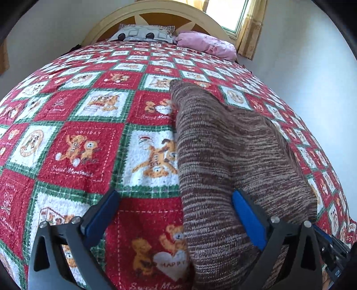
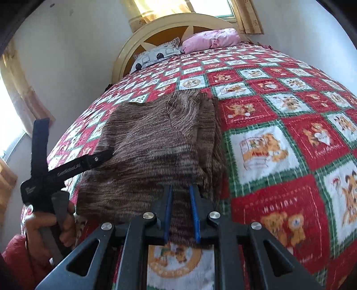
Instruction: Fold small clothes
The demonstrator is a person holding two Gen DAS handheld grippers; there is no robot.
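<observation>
One brown marled knit garment (image 2: 156, 147), right gripper (image 2: 181, 214) seemingly pinching hem, left gripper (image 1: 176, 214) spread.

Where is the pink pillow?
The pink pillow lies at the head of the bed, by the headboard, just right of the grey pillow in both views, near the curtained window.

Bedspread (image 1: 89, 156) showing stitched words: "HOLIDAY" above bear pair, "Sweet Memories" script below, "HAPPY" on white heart near bottom. Right wrist view repeating "HOLIDAY" on red square. Lettering on black gripper arm unreadable.
</observation>
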